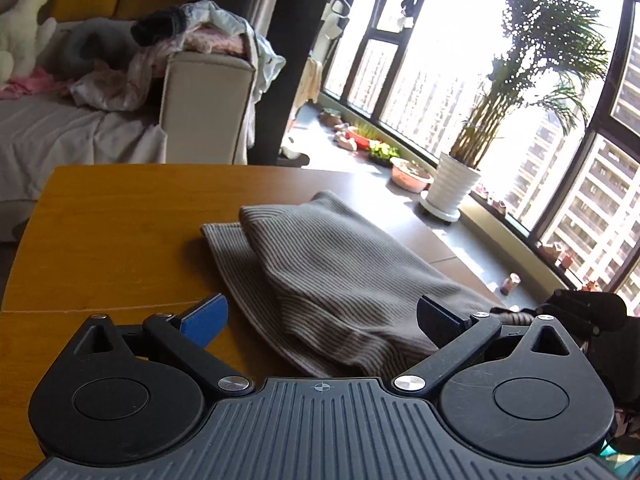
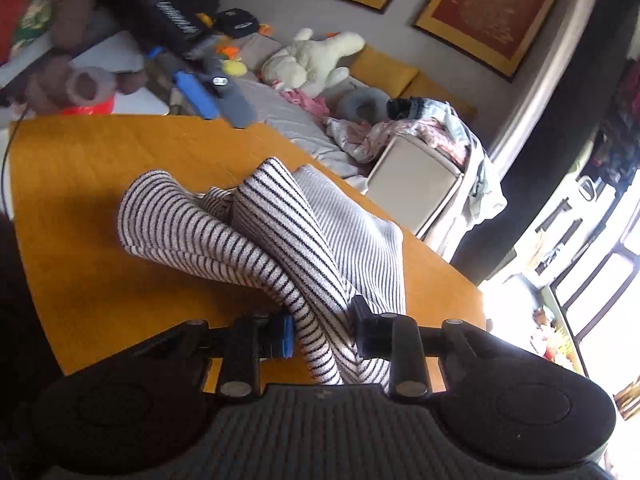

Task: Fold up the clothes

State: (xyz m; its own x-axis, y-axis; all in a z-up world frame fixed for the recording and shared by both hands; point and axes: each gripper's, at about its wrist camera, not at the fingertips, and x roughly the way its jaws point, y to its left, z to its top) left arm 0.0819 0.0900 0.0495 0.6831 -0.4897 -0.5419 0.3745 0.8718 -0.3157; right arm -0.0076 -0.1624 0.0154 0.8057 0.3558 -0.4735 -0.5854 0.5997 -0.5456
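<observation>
A grey fine-striped garment lies folded on the wooden table. My left gripper is open just above its near edge, blue pad to the left, holding nothing. In the right wrist view my right gripper is shut on a white garment with black stripes, which it lifts off the table; the cloth drapes down over the grey garment.
A sofa piled with clothes stands beyond the table's far edge. A potted palm and small pots line the window ledge on the right. Plush toys and clutter sit behind the table.
</observation>
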